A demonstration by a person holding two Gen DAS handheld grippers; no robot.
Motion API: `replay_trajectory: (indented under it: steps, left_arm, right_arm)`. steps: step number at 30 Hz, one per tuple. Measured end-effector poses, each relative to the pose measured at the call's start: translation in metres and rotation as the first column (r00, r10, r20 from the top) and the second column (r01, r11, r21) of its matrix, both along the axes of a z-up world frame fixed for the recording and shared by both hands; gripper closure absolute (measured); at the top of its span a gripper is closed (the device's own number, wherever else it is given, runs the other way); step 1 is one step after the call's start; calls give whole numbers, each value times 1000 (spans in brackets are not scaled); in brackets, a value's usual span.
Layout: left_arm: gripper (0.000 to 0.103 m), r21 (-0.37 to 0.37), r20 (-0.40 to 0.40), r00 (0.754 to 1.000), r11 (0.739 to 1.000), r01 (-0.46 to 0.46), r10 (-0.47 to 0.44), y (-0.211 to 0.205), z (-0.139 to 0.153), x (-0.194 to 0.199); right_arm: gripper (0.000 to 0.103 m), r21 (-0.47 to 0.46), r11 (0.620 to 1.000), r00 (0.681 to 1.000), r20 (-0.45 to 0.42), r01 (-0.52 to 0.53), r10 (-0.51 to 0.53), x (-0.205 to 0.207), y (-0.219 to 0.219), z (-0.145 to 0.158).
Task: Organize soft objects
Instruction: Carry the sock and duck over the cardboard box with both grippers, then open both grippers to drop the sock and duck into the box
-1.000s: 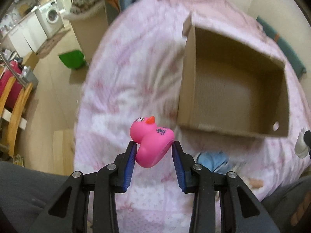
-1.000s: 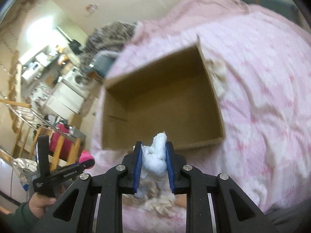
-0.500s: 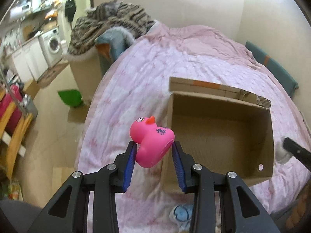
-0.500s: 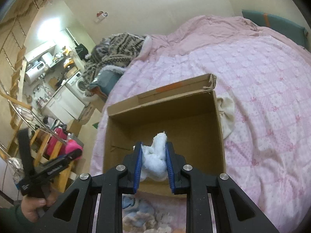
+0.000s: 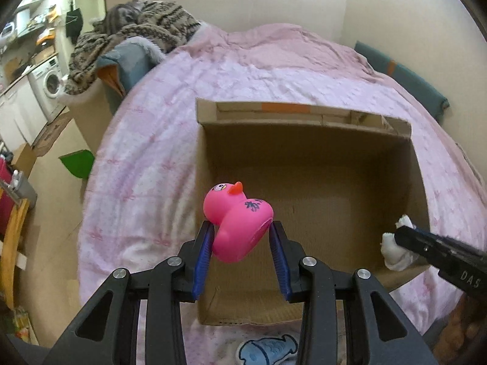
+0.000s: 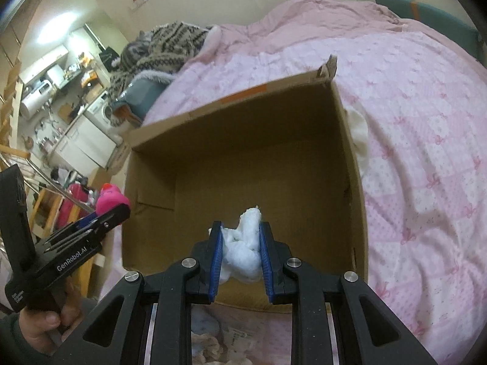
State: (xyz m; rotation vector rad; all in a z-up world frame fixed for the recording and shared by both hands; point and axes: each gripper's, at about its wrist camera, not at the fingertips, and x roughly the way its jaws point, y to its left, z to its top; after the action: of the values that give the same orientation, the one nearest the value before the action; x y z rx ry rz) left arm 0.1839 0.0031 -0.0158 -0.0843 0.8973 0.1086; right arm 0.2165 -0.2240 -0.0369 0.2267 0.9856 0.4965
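Nothing in the box [image 5: 304, 164] yet. Left gripper [image 5: 240, 240] clamped on duck [image 5: 237, 222], right gripper [image 6: 240, 243] on white cloth [image 6: 243, 243], both above box's near edge. Blue toy [image 5: 268, 349] left outside box.

"GenRobot.AI" on left gripper [image 6: 114, 213]; "DAS" on right gripper [image 5: 404, 237]

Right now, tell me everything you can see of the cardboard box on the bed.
The cardboard box is plain brown corrugated card, open-topped, sitting on the pink bedspread. Its far flap stands up and carries a strip of orange tape; one far corner looks torn. The inside looks empty down to the floor, and a small hole shows in the right wall. A cream cloth lies against its outer right side. Both tools hang over its near edge, not touching it.
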Motion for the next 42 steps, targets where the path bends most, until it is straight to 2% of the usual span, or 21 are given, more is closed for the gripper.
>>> replay_trajectory:
  steps: [2, 5, 11, 34, 42]
  left_arm:
    - [69, 37, -25, 999, 999, 21, -20, -5, -13, 2]
    - [69, 20, -42, 999, 999, 31, -31, -5, -22, 3]
    - [69, 5, -58, 998, 1000, 20, -20, 0, -30, 4]
    - [69, 1, -97, 994, 999, 43, -43, -2, -39, 3]
    - [68, -10, -96, 994, 999, 43, -43, -2, -38, 2]
  right_arm:
    - [79, -34, 999, 1000, -2, -7, 7, 1, 4, -5]
    - [79, -106, 994, 1000, -21, -15, 13, 1, 12, -15]
    - [79, -173, 984, 998, -39, -51, 45, 0, 23, -26]
    - [78, -123, 990, 997, -50, -68, 63, -2, 18, -26]
    - [77, -99, 993, 998, -15, -65, 63, -3, 17, -18]
